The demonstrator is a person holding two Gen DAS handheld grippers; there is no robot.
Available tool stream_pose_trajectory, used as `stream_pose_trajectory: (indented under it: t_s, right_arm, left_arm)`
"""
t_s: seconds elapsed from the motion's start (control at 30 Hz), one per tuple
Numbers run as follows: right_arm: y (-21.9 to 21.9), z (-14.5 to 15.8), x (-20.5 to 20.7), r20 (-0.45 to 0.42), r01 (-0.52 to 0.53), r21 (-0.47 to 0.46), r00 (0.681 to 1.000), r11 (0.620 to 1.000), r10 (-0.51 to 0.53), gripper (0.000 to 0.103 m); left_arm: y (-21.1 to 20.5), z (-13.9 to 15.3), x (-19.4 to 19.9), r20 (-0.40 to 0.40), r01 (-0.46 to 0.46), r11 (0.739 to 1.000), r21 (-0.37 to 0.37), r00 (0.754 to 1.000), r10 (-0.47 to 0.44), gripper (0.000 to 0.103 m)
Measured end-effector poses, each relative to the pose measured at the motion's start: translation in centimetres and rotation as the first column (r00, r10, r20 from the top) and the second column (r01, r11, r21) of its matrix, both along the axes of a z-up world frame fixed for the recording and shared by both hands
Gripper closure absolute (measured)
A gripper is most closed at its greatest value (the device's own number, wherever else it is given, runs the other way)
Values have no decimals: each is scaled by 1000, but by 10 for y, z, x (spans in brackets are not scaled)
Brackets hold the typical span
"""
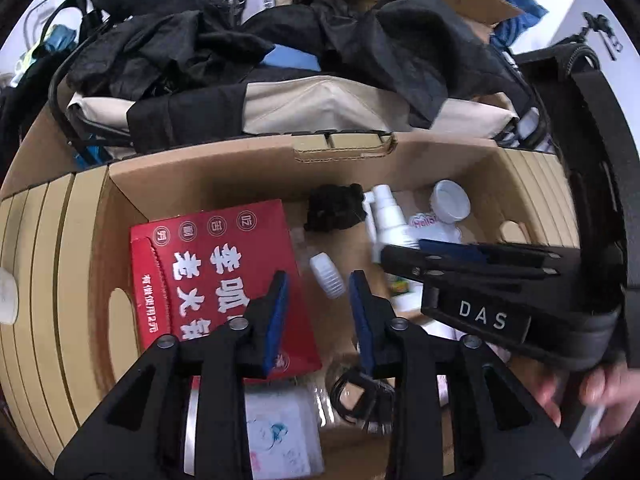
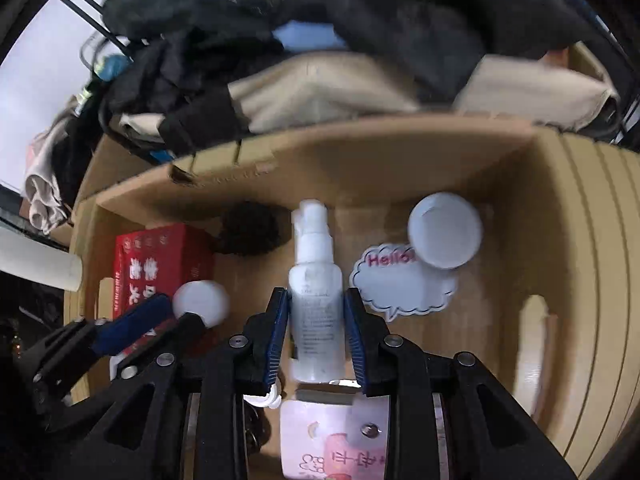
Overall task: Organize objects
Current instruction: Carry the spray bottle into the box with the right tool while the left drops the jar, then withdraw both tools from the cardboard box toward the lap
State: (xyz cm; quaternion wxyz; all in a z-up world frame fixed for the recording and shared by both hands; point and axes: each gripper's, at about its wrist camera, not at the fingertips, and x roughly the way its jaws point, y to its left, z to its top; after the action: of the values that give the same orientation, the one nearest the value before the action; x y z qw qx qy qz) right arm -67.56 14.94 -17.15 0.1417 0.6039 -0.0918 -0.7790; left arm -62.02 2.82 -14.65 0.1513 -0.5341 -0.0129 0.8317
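Observation:
I look down into a cardboard box point(image 1: 200, 184). My right gripper point(image 2: 316, 300) is shut on a white spray bottle point(image 2: 316, 280), its blue pads against the bottle's sides; the bottle also shows in the left wrist view point(image 1: 386, 216). My left gripper point(image 1: 320, 280) is open and empty above a white ribbed cap point(image 1: 327, 272), beside a red carton point(image 1: 216, 276). The right gripper reaches in from the right in the left wrist view point(image 1: 404, 254). The left gripper shows at the left in the right wrist view point(image 2: 176, 308).
In the box lie a black fuzzy clump point(image 1: 334, 208), a white round lid point(image 1: 450, 202), a "Hello" speech-bubble card point(image 2: 400, 284), black coiled cable point(image 1: 360, 396) and a pink-printed packet point(image 2: 332, 440). Dark clothes point(image 1: 280, 52) and a beige bag point(image 1: 320, 104) pile behind the box.

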Motion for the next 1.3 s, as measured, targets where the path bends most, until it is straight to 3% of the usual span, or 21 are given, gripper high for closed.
stream_pose_trajectory:
  t_s: [0.03, 0.07, 0.1, 0.13, 0.23, 0.37, 0.5, 0.6, 0.77, 0.87, 1.0, 1.1, 1.2, 1.23, 1.3]
  right_arm:
    - [2, 4, 3, -16, -5, -11, 1000, 1000, 5, 68]
    - [5, 13, 6, -45, 4, -6, 999, 1000, -5, 56]
    - [9, 24, 11, -63, 12, -4, 998, 1000, -13, 39]
    - [14, 34, 15, -80, 14, -14, 997, 1000, -16, 33]
    - [29, 74, 35, -130, 22, -4, 991, 1000, -22, 32]
    - [41, 143, 77, -212, 6, 105, 977, 994, 17, 32]
    - [58, 202, 132, -261, -8, 146, 964, 989, 46, 31]
    - [66, 231, 186, -309, -44, 135, 947, 990, 85, 22]
    - [78, 251, 272, -392, -60, 127, 914, 990, 106, 22]
    - [88, 249, 341, -457, -92, 83, 881, 992, 120, 22]
    - [96, 230, 424, -529, -107, 43, 841, 993, 113, 22]
    - [94, 208, 495, -644, -97, 63, 756, 993, 115, 18]
    - [84, 165, 562, -764, -166, 42, 630, 985, 139, 17]
    - [79, 155, 573, -765, -179, 49, 626, 983, 152, 17]
    - [63, 129, 590, -718, -218, 70, 666, 973, 201, 17]
  left_arm:
    - [-3, 5, 5, -10, 20, 1000, 15, 1000, -20, 50]
    - [-7, 11, 6, -23, 26, 1000, 9, 999, -26, 38]
    - [-9, 21, 12, -49, 24, 1000, -11, 999, -24, 36]
    - [-11, 29, 16, -63, 22, 999, -25, 998, -24, 35]
    - [-18, 57, 33, -50, 9, 997, -78, 999, -13, 12]
    - [-28, 101, 64, -31, -31, 980, -197, 999, 26, 6]
    - [-40, 160, 118, -98, -68, 977, -201, 994, 49, 4]
    - [-38, 194, 168, -185, -89, 973, -212, 981, 49, 2]
    - [-35, 221, 258, -278, -107, 969, -222, 960, 42, 0]
    - [-39, 223, 330, -360, -95, 982, -163, 932, 31, 0]
    - [-41, 202, 407, -382, -114, 987, -110, 922, 63, 0]
    - [-42, 180, 471, -405, -126, 989, -72, 910, 86, 0]
    - [-45, 153, 518, -417, -148, 989, -19, 900, 126, 0]
    - [-42, 143, 523, -407, -155, 988, -21, 904, 133, 0]
    - [-29, 126, 522, -379, -139, 984, -115, 922, 86, 0]
